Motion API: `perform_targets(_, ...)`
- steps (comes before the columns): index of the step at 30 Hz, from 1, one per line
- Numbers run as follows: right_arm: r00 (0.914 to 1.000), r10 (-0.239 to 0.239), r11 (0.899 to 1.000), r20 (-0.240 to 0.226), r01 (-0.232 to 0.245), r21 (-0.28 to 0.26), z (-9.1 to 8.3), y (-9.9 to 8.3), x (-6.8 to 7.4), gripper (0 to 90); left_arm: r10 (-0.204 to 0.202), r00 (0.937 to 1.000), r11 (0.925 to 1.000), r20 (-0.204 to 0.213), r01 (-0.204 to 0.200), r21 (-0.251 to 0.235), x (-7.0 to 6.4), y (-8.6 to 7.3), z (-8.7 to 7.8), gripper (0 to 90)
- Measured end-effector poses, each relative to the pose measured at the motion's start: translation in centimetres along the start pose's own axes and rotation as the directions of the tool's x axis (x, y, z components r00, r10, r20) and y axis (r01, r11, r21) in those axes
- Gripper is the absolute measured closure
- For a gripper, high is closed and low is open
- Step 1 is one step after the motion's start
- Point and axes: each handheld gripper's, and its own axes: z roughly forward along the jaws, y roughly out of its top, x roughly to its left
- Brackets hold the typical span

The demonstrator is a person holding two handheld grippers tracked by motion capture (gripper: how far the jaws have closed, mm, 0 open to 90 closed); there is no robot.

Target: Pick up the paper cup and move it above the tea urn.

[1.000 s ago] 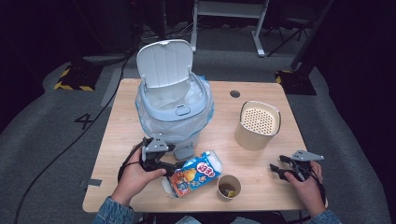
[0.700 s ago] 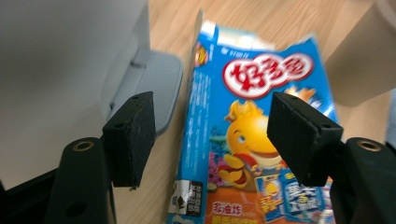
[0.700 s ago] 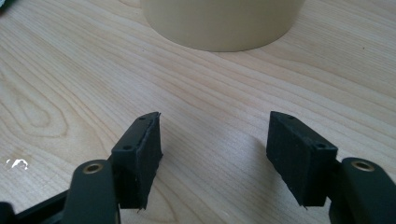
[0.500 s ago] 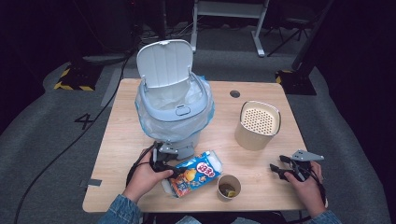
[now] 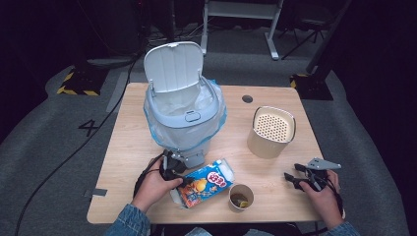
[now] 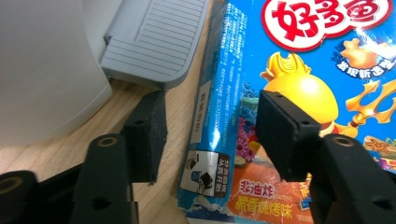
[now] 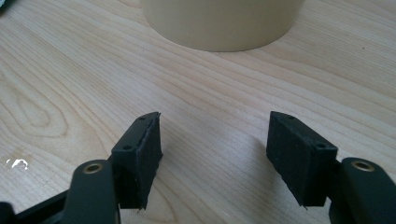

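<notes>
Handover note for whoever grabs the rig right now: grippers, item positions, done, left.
Left gripper: open, jaws either side of the long edge of the blue snack box, not yet closed on it.
Right gripper: open, holding nothing, low over bare table near the cream canister.
Box lies flat at the front edge, just in front of the bin's pedal. Trash bin has its lid up and a liner in. Paper cup stands right of the box.
Done: left gripper lined up on the box.
Left: probably grip the box, lift it and drop it into the bin.
</notes>
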Motion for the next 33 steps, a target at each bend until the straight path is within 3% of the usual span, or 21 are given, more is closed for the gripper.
perform_targets(4, 1.0, 0.0, 1.0, 0.0, 0.0, 0.0, 0.0, 0.0, 0.0, 35.8, -0.016, 0.9996, 0.9998, 0.023, 0.015, 0.015, -0.1, -0.1, 0.3, 50.0)
perform_targets(7, 1.0, 0.0, 1.0, 0.0, 0.0, 0.0, 0.0, 0.0, 0.0, 35.7, 0.01, 0.9996, 0.9994, 0.026, -0.011, 0.032, -0.2, 0.0, 0.4, 53.9)
perform_targets(8, 1.0, 0.0, 1.0, 0.0, 0.0, 0.0, 0.0, 0.0, 0.0, 35.8, 0.017, 0.9997, 0.9993, 0.019, -0.018, 0.033, -0.3, 0.0, 0.4, 55.5)
perform_targets(9, 1.0, 0.0, 1.0, 0.0, 0.0, 0.0, 0.0, 0.0, 0.0, 35.8, 0.025, 0.9997, 0.9992, 0.003, -0.025, 0.032, -0.3, -0.1, 0.4, 64.3)
perform_targets(12, 1.0, 0.0, 1.0, 0.0, 0.0, 0.0, 0.0, 0.0, 0.0, 35.8, 0.043, 0.9989, 0.9983, -0.02, -0.042, 0.04, -0.3, -0.1, 0.3, 70.9)
perform_targets(15, 1.0, 0.0, 1.0, 0.0, 0.0, 0.0, 0.0, 0.0, 0.0, 35.7, 0.048, 0.9988, 0.9986, -0.01, -0.048, 0.022, -0.2, -0.1, -0.4, 82.6)
perform_targets(22, 1.0, 0.0, 1.0, 0.0, 0.0, 0.0, 0.0, 0.0, 0.0, 35.8, 0.032, 0.9988, 0.9966, 0.037, -0.029, -0.077, -0.6, -0.6, -2.5, 84.0)
perform_targets(25, 1.0, 0.0, 1.0, 0.0, 0.0, 0.0, 0.0, 0.0, 0.0, 35.7, 0.032, 0.9978, 0.9896, 0.058, -0.024, -0.142, -1.1, -0.9, -3.6, 84.2)
perform_targets(28, 1.0, 0.002, 1.0, -0.001, -0.002, 0.0, 0.0, 0.0, 0.0, 35.7, 0.046, 0.9968, 0.978, 0.066, -0.032, -0.206, -1.6, -1.3, -4.8, 84.6)
perform_targets(33, 1.0, 0.002, 1.0, -0.002, -0.002, 0.0, 0.0, 0.0, 0.0, 35.7, 0.059, 0.9964, 0.9416, 0.06, -0.036, -0.335, -2.1, -1.3, -7.0, 85.2)
